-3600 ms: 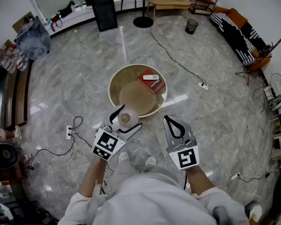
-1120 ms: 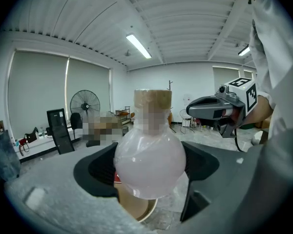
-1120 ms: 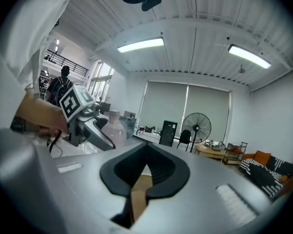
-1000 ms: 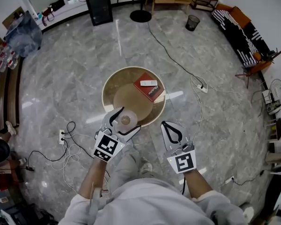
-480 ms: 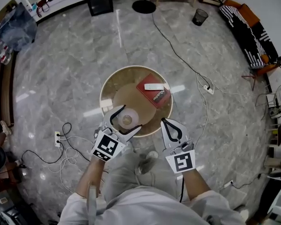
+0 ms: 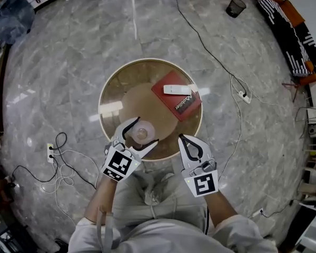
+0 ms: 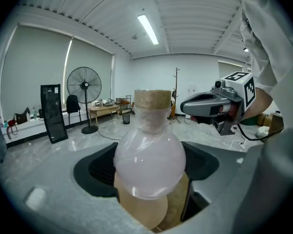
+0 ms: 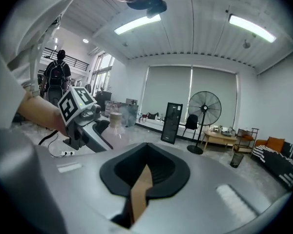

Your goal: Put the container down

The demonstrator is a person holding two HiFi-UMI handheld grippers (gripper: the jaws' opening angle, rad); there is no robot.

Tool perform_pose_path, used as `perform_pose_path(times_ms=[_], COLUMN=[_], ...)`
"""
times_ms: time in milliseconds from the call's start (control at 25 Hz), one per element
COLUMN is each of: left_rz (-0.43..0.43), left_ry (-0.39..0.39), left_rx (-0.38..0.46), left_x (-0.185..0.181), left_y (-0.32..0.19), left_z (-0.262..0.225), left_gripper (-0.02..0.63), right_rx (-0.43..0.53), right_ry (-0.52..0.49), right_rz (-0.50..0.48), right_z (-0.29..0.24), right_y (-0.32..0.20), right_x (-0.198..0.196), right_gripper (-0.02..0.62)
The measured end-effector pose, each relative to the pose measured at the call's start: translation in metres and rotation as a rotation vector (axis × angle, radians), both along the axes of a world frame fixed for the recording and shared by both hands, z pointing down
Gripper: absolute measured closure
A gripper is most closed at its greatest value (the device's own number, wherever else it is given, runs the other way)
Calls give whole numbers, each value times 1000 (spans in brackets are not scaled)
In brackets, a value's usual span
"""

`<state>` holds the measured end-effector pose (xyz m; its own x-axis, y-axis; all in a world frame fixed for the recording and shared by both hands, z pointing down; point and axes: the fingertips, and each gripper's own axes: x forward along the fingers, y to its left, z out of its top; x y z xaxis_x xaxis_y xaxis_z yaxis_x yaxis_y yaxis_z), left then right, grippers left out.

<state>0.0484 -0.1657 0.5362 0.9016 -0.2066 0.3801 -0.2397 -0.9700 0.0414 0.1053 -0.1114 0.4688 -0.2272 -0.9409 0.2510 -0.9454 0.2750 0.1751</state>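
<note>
- Holding the container in the left gripper, jaws spread wide round its bulbous body. The cap is up, presumably so that it lands on its base.
- Container sits over the near edge of the round table; contact not discernible.
- Right gripper has its jaws together and empty, at the table's near rim, clear of the set-down spot.
- Red book occupies the table's far right, leaving the near side bare.

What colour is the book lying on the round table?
The book is red with white lettering; the head view shows it best.
</note>
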Motion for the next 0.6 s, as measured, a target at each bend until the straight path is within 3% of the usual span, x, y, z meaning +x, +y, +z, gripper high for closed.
perform_pose_path(times_ms=[320,600], left_rz=[-24,-18], left_ry=[-22,-65], left_rx=[10,-4], left_x=[10,14], left_y=[-15,-18], left_z=[115,190], left_gripper=[207,206], right_rx=[-15,-38], right_ry=[-2,5], right_rz=[-38,-58], right_z=[118,183], right_y=[-20,-25], right_x=[10,14], right_gripper=[591,591])
